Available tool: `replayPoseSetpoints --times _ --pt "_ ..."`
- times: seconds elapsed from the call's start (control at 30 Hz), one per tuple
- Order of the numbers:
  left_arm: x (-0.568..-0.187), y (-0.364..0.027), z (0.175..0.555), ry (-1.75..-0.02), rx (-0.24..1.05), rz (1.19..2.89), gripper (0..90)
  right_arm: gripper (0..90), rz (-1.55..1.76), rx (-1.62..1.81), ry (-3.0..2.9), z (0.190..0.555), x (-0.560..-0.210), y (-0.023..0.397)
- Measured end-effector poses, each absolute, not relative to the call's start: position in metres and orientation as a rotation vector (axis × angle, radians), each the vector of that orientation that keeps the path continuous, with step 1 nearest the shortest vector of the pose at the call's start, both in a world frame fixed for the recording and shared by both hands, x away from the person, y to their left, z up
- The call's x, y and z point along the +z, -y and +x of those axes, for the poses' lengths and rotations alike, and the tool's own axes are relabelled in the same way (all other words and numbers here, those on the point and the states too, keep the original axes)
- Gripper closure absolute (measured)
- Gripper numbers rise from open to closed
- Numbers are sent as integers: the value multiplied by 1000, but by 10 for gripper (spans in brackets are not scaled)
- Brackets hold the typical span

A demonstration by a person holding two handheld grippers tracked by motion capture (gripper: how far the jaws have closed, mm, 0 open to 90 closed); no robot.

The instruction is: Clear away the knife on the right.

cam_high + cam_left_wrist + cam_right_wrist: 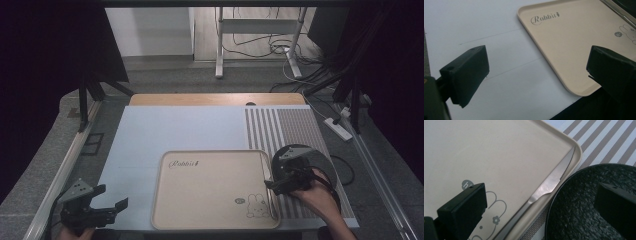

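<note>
The tray lies on the tabletop toward its near edge, a little right of the middle. A knife lies inside the tray along its right rim, blade pointing to the far corner. Just right of the tray sits a plate on the striped mat that covers the tabletop's right part — the plate's edge is just beside the tray's rim. The right gripper hovers over the tray's right rim and the plate; the left gripper hangs at the tabletop's near left corner, left of the tray.
</note>
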State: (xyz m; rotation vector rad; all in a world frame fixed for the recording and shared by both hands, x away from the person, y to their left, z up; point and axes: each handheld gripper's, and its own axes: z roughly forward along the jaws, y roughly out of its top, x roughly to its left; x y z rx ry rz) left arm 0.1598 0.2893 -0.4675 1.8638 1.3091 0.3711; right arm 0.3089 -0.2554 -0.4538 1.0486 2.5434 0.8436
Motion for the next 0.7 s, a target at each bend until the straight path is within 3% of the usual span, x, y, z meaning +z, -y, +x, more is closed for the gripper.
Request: replayPoseSetpoints --times 0.7 --pt "-467 -290 160 -1312 371 1863 43 0 1131 892 -2439 285 -448 287"
